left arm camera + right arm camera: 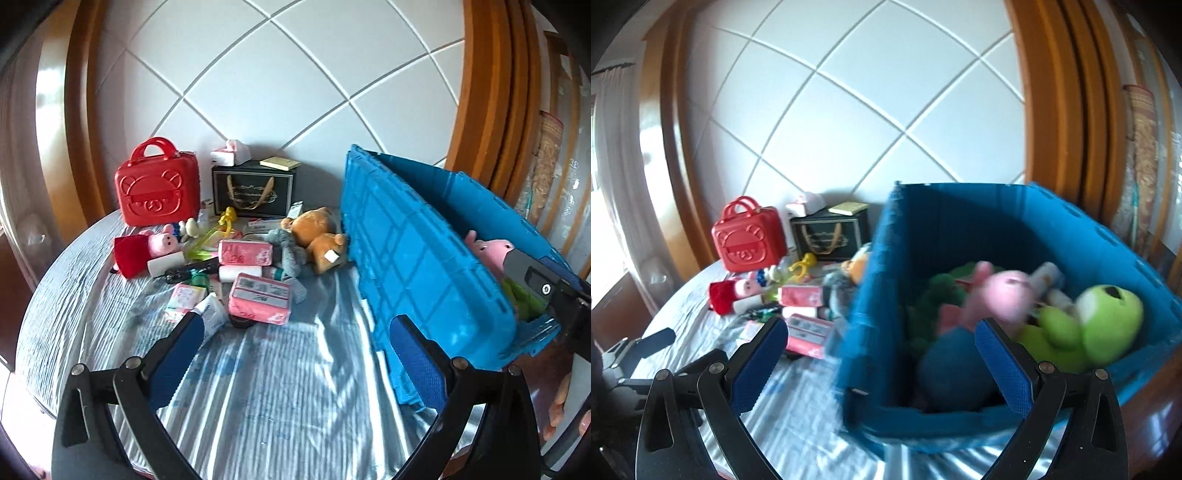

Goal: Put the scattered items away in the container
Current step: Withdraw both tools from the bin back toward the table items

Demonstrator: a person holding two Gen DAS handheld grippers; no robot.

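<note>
Both grippers are spread wide, holding nothing: the left gripper [295,332] hangs over the striped cloth [258,387], the right gripper [882,354] straddles the near wall of the blue crate [857,332]. Inside sit a green frog plush [1100,325] and a pink plush [1001,299], blurry. Farther left, pink packs [258,299], a brown bear [317,236], then a red case [157,188].

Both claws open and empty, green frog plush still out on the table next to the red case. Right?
Not quite. The green frog plush is already inside the blue crate, as the right wrist view shows. The rest holds: left claw and right claw are open and empty.
</note>
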